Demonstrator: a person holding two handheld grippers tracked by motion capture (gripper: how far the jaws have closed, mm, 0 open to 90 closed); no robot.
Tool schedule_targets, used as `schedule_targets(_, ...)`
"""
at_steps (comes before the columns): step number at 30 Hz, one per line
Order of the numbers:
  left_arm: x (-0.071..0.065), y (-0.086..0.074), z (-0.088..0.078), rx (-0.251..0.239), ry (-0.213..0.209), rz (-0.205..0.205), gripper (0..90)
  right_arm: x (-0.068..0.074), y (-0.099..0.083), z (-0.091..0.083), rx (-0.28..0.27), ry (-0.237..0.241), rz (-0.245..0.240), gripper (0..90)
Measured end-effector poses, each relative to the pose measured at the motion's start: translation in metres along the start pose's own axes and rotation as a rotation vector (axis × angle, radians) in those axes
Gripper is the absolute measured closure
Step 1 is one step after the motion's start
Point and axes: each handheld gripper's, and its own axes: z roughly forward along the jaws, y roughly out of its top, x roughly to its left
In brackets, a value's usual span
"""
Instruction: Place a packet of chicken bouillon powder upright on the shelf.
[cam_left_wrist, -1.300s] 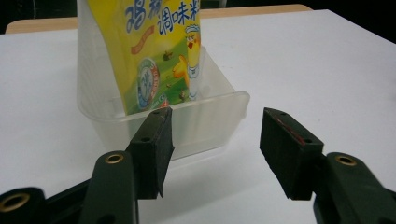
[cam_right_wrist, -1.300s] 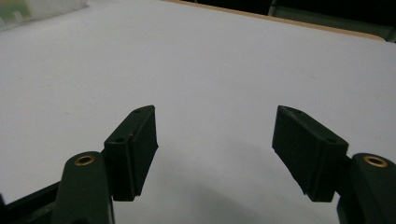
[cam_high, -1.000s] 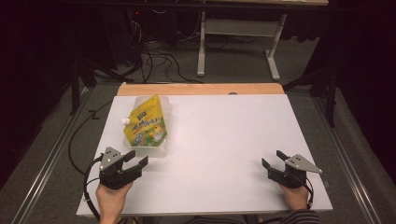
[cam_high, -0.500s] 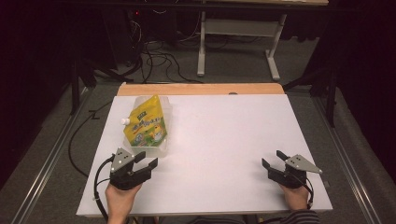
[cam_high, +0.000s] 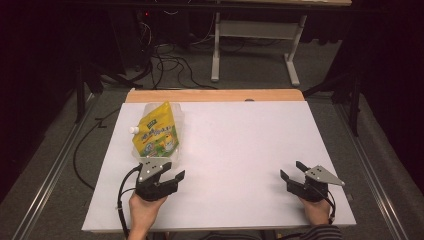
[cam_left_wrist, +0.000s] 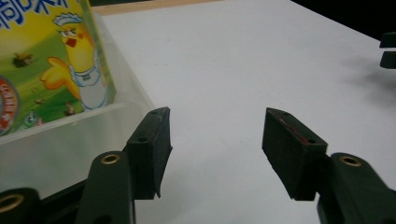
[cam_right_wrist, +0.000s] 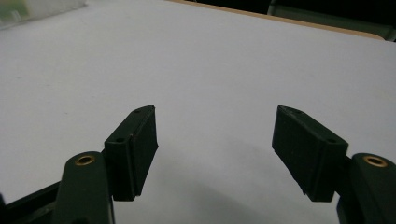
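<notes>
One glossy yellow pouch (cam_high: 157, 131) in clear rigid tub (cam_left_wrist: 70, 140).

A white desk (cam_high: 240, 150) with a wooden far edge stands on grey floor (cam_high: 250, 70). Beyond it, black cables (cam_high: 165, 65) trail beside a grey metal frame (cam_high: 255, 35).

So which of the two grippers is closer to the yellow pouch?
The left gripper, right beside the clear tub holding the pouch; the right gripper sits far across the table.

Your yellow spouted pouch (cam_high: 157, 132) lies flat in a clear plastic tray (cam_high: 141, 156), left of frame centre, white cap pointing left.
</notes>
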Motion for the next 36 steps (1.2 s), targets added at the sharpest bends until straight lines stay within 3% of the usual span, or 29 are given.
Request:
schedule_targets(8,-0.007,-0.001,0.013,0.042,-0.043,0.01,40.7,-0.001,0.0,0.0,0.005,0.002,-0.001,31.6)
schedule_targets(15,-0.013,-0.005,0.025,0.047,-0.058,0.003,39.6,0.0,0.001,0.001,0.014,0.008,-0.001,31.6)
schedule_targets(24,-0.018,-0.004,0.042,0.033,-0.065,0.001,39.3,-0.001,0.001,0.001,0.012,0.008,-0.002,31.6)
schedule_targets(36,-0.022,-0.008,0.061,0.055,-0.053,0.012,39.2,-0.001,0.0,0.001,0.007,0.008,-0.003,31.6)
